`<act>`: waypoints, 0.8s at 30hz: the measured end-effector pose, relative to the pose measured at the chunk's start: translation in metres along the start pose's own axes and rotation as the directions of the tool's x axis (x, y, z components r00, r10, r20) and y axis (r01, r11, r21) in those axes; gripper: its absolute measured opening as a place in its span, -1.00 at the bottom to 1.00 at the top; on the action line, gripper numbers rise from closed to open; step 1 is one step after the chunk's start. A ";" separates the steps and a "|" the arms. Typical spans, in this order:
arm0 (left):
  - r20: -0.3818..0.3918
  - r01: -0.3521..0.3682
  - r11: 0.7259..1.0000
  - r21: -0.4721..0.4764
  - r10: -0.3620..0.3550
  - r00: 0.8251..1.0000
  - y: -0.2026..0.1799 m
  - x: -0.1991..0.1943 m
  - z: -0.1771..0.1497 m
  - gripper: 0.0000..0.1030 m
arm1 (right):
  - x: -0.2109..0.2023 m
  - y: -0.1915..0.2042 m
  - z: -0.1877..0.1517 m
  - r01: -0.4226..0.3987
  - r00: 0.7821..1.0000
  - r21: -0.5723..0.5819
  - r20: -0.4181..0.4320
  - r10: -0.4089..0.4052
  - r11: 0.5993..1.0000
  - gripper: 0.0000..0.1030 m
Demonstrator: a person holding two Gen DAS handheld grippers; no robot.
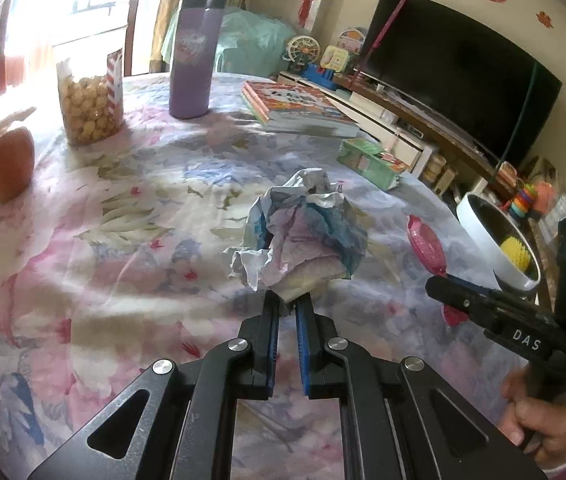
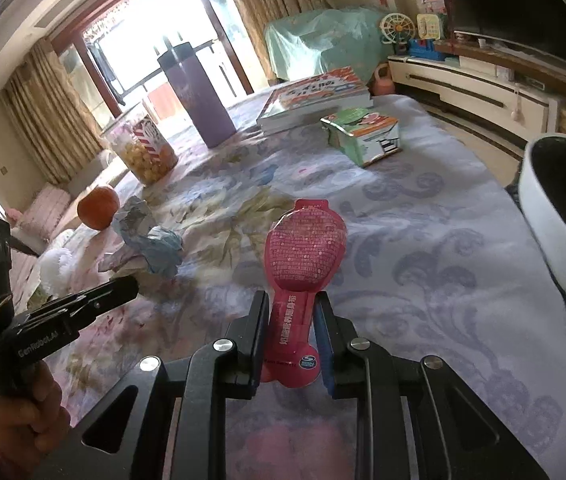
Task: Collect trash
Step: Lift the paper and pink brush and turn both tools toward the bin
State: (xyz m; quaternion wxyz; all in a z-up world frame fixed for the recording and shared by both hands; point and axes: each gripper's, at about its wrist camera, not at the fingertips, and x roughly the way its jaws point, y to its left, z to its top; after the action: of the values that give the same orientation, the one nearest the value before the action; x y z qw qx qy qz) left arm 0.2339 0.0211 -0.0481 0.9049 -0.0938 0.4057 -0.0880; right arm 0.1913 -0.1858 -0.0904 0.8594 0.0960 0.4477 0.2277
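Note:
My left gripper (image 1: 287,303) is shut on the near edge of a crumpled paper wad (image 1: 301,232), white, blue and pink, resting on the floral tablecloth (image 1: 123,240). The wad also shows in the right wrist view (image 2: 147,240), with the left gripper (image 2: 123,289) beside it. My right gripper (image 2: 291,305) is shut on the neck of a pink plastic wrapper (image 2: 303,252) with printed text. The wrapper (image 1: 427,246) and right gripper (image 1: 437,286) show at the right of the left wrist view. A white bin with a black inside (image 2: 555,240) stands off the table's right edge, holding a yellow item (image 1: 515,254).
On the table stand a popcorn jar (image 1: 89,108), a purple bottle (image 1: 193,56), an orange fruit (image 1: 5,166), a stack of books (image 1: 295,108) and a green carton (image 1: 373,162). A TV (image 1: 459,76) and a low cabinet with toys stand beyond the right edge.

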 end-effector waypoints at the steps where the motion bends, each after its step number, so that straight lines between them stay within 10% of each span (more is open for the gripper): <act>1: 0.000 0.001 1.000 0.004 -0.001 1.000 -0.003 -0.002 -0.001 -0.86 | -0.002 -0.001 -0.001 -0.004 1.000 0.003 0.005 0.004 1.000 -0.56; 24: -0.021 0.028 0.995 0.098 -0.026 0.999 -0.060 -0.022 -0.017 -0.86 | -0.050 -0.017 -0.022 -0.042 0.996 0.033 0.078 0.039 0.999 -0.56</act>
State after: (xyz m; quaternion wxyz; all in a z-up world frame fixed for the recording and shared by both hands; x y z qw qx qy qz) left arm 0.2018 -0.0334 -0.0284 0.9032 -0.0539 0.4084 -0.1207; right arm 0.1540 -0.2252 -0.0733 0.8695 0.1286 0.4158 0.2336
